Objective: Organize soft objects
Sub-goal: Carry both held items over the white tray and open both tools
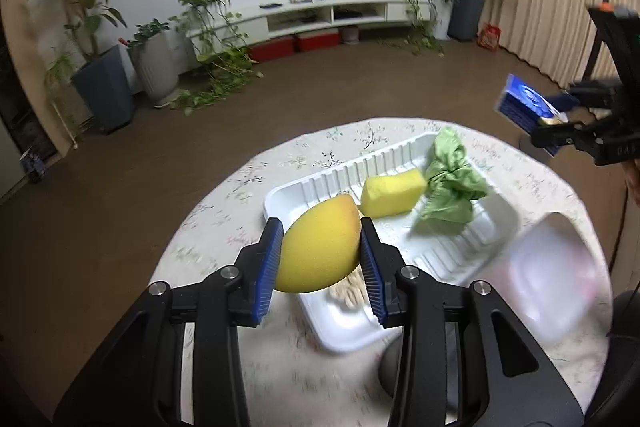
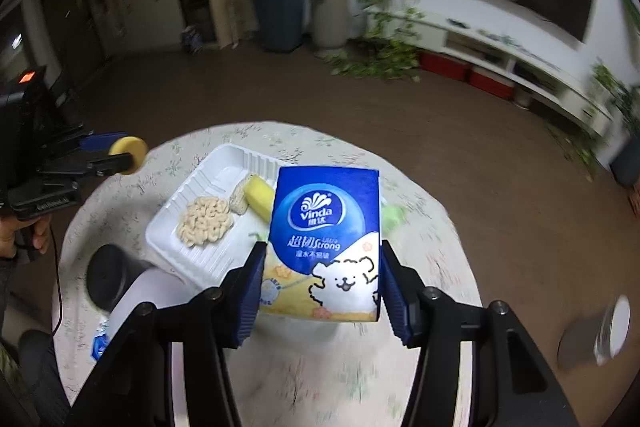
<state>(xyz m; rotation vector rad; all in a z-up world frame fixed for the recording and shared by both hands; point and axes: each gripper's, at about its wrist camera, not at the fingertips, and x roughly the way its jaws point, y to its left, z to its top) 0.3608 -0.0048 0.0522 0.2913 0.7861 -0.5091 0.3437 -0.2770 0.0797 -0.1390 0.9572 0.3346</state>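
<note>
My left gripper (image 1: 320, 259) is shut on a yellow-orange egg-shaped sponge (image 1: 318, 247) and holds it above the near end of a white ribbed tray (image 1: 344, 175). The tray holds a yellow rectangular sponge (image 1: 394, 193), a crumpled green cloth (image 1: 452, 179) and a beige noodle-like clump (image 2: 205, 221). My right gripper (image 2: 322, 279) is shut on a blue Vinda tissue pack (image 2: 326, 243), raised above the table; it also shows in the left wrist view (image 1: 532, 109).
The round table (image 1: 224, 227) has a floral cloth. A blurred white container (image 1: 552, 267) and a dark round object (image 2: 108, 277) sit near the tray. Potted plants, a TV stand and curtains line the room.
</note>
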